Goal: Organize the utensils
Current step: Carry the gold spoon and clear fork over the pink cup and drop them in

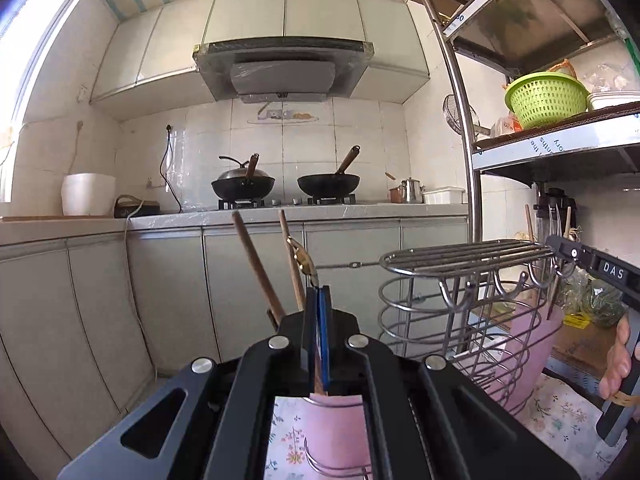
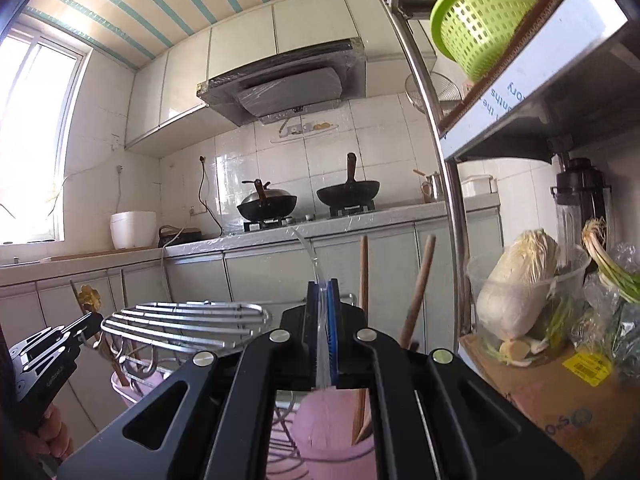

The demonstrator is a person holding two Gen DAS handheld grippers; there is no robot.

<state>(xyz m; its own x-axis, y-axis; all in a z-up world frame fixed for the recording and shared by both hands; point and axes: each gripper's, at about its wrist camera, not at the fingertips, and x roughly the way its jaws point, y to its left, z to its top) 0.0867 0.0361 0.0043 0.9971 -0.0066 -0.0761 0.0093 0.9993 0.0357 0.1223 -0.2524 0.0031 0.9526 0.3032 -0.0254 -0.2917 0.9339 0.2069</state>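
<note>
Left wrist view: my left tongs (image 1: 319, 300) are closed tight on a thin utensil whose brass-coloured ornamental top (image 1: 301, 258) pokes up just above the blue pads (image 1: 324, 332). I cannot tell exactly what kind of utensil it is. Two wooden handles (image 1: 258, 266) stand upright just behind and to the left of the tongs. Below the tongs sits a pink cup (image 1: 336, 432) on a flowered cloth (image 1: 560, 420). To the right stands a wire utensil rack (image 1: 460, 280) with a flat slatted top and hooks under it, and a second pink cup (image 1: 532, 336) sits inside its rings. At the far right edge a hand (image 1: 620, 360) holds the other tool.

Right wrist view: my right tongs (image 2: 325, 296) are pressed shut on a clear plastic utensil (image 2: 310, 256), its thin curved stem rising up and to the left from between the blue pads (image 2: 332, 328). A pink cup (image 2: 332, 428) lies directly beneath, with wooden handles (image 2: 418, 292) standing in it to the right of the tongs. The wire rack (image 2: 188, 320) is to the left, and the left tool (image 2: 56, 344) is beside it at the left edge. On the right, a napa cabbage (image 2: 516, 284) sits in a clear bowl on a cardboard box (image 2: 560, 412).

Across the room, two black woks (image 1: 288, 184) rest on the stove on the far worktop (image 1: 320, 214).
</note>
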